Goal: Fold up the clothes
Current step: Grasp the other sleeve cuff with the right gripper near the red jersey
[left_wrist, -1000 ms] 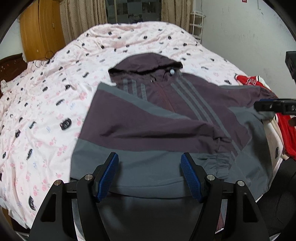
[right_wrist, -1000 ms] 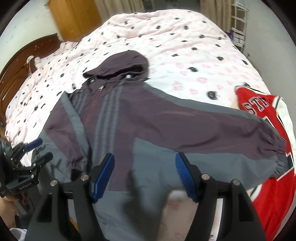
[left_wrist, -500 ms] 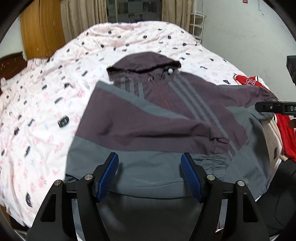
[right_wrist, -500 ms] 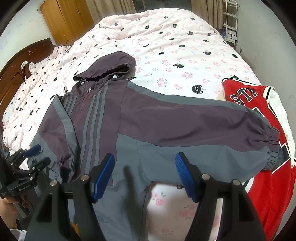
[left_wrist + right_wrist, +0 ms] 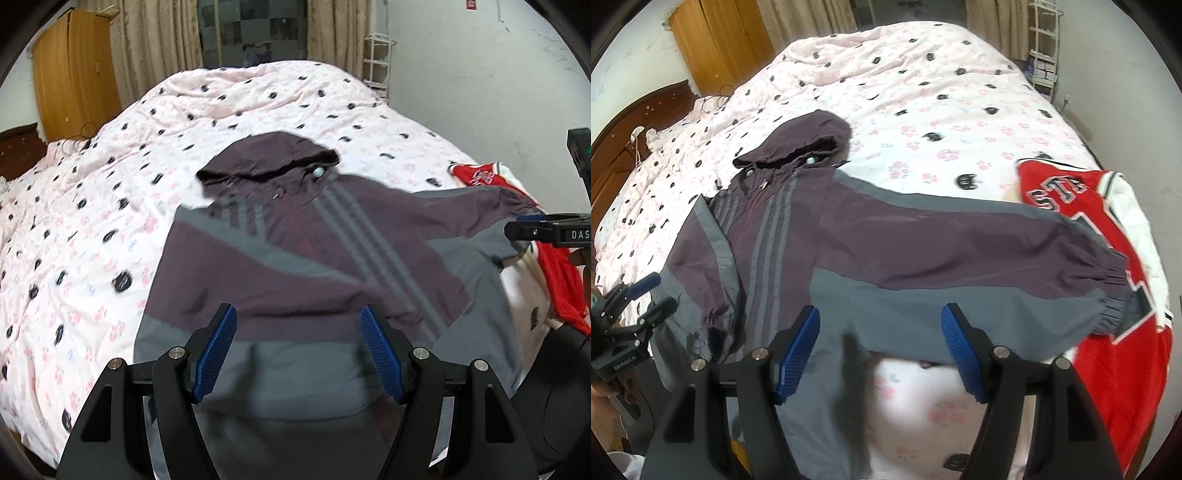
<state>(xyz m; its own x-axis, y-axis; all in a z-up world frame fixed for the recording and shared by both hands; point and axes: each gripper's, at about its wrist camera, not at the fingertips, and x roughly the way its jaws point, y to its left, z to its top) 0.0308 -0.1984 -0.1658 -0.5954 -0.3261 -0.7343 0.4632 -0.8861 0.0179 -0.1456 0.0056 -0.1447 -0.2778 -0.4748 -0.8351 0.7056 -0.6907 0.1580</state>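
Note:
A dark purple and grey hooded jacket [image 5: 295, 258] lies front up on the bed, hood away from me. Its left sleeve is folded across the chest; its right sleeve [image 5: 960, 251] stretches out toward a red jersey. My left gripper [image 5: 299, 350] is open and empty above the jacket's grey hem. My right gripper [image 5: 879, 347] is open and empty above the grey underside of the outstretched sleeve. Each gripper shows in the other's view: the right one at the right edge [image 5: 546, 230], the left one at the left edge [image 5: 639, 302].
The bed has a pink quilt [image 5: 110, 206] with cat and flower prints. A red and white jersey [image 5: 1108, 258] lies at the bed's right side, under the sleeve cuff. A wooden wardrobe [image 5: 74, 74], curtains and a white rack [image 5: 376, 62] stand behind. A wall is on the right.
Both grippers have drawn back and risen a little from the jacket, so more of the bed shows. Both stay open and empty. The jacket has not moved.

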